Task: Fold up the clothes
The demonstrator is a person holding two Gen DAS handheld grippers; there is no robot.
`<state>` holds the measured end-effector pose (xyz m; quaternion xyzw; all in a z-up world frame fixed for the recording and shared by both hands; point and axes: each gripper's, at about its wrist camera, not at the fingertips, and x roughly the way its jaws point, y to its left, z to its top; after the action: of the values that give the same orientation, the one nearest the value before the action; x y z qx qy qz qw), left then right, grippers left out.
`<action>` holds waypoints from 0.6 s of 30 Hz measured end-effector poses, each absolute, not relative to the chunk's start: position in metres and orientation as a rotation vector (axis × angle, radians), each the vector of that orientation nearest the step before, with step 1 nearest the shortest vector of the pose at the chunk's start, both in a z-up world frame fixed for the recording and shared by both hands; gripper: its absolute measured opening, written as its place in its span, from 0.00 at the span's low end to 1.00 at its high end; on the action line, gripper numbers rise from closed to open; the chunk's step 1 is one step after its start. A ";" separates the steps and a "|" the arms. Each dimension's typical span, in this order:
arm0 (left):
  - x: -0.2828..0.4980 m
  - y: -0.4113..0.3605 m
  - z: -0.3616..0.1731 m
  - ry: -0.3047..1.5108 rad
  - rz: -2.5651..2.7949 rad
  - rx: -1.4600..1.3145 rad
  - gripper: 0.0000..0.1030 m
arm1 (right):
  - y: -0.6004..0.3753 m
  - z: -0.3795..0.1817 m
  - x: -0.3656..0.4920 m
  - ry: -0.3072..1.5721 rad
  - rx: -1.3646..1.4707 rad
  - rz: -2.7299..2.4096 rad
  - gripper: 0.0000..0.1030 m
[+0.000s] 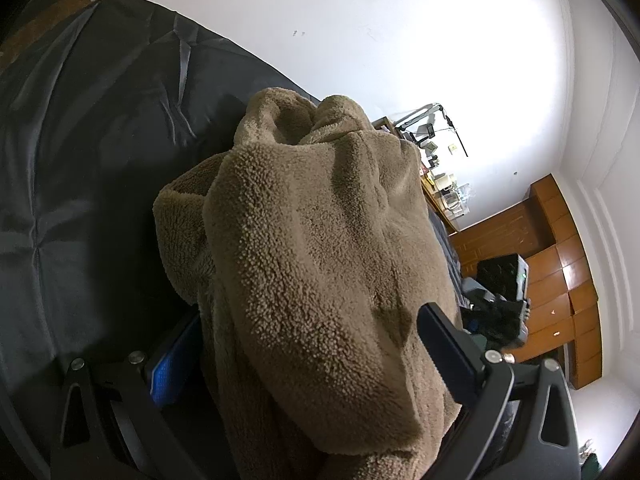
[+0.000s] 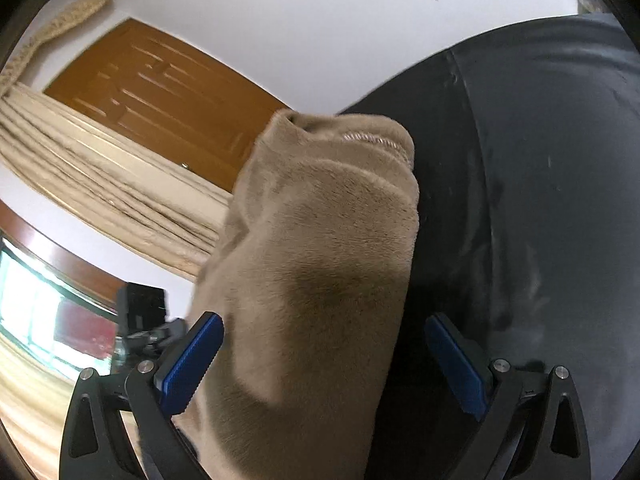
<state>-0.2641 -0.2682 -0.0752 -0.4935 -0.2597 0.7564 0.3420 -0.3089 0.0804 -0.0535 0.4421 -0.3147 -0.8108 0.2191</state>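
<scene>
Fuzzy tan fleece garment (image 1: 320,248) bunching up in the frame's middle, hanging over dark cloth (image 1: 80,152), left tool (image 1: 304,360) and right tool (image 2: 324,356) both spreading wide around it

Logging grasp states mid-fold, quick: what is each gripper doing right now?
Left gripper: jaws apart, brown fleece garment bunched between them; grip cannot be told.
Right gripper: open, garment between fingers.

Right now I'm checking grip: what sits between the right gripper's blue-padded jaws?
The brown fleece garment lies there, nearer the left one; the right wrist view shows this.
</scene>
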 end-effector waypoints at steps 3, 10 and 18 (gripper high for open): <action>-0.265 -0.269 -0.075 -0.671 1.965 -1.282 0.99 | 0.070 -0.055 -0.317 -0.830 1.245 -2.219 0.99; -0.270 -0.264 -0.073 -0.684 1.957 -1.274 0.99 | 0.046 -0.054 -0.325 -0.706 1.263 -2.137 0.99; -0.276 -0.249 -0.074 -0.695 1.963 -1.255 0.91 | 0.033 -0.050 -0.316 -0.595 1.235 -2.195 0.81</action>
<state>-0.2756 -0.2487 -0.0740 -0.4840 -0.2680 0.7569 0.3479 -0.3162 0.0333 -0.0498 0.4592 -0.2213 -0.8158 0.2734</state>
